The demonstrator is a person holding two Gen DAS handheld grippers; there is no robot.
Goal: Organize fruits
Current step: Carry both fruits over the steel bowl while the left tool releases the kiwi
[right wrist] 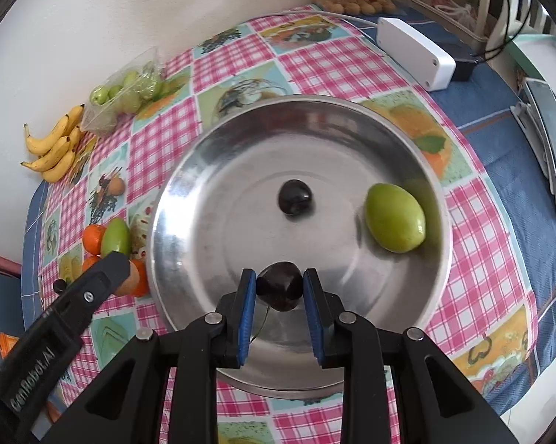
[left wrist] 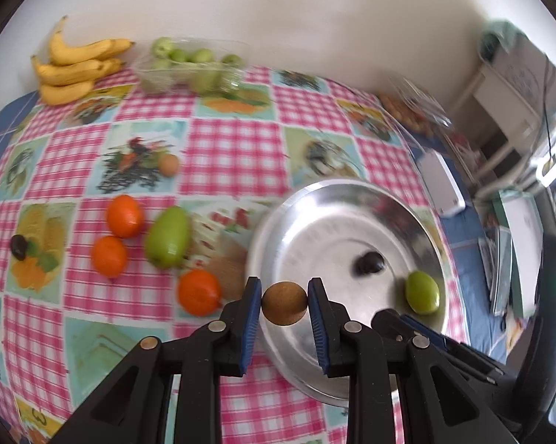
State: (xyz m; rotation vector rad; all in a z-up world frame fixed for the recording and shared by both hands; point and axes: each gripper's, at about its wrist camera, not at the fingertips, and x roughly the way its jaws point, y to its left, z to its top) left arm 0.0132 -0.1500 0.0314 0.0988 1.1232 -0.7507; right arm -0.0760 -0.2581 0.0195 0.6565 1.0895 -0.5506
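Note:
My left gripper [left wrist: 284, 302] is shut on a small round brown fruit [left wrist: 284, 302], held over the near left rim of the steel bowl [left wrist: 314, 199]. My right gripper [right wrist: 279, 290] is shut on a dark plum [right wrist: 279, 290] above the bowl [right wrist: 241, 118]. Inside the bowl lie another dark plum [right wrist: 295, 197] and a green fruit [right wrist: 394, 217]. On the cloth to the left sit three oranges [left wrist: 124, 215], a green fruit [left wrist: 168, 236], a small brown fruit [left wrist: 168, 164] and a dark plum [left wrist: 19, 246].
Bananas [left wrist: 76, 64] and a clear tub of green fruits [left wrist: 189, 66] stand at the far edge by the wall. A white box [right wrist: 414, 51] and a tray of brown fruits [right wrist: 355, 3] lie far right. The checked tablecloth [left wrist: 233, 155] covers the table.

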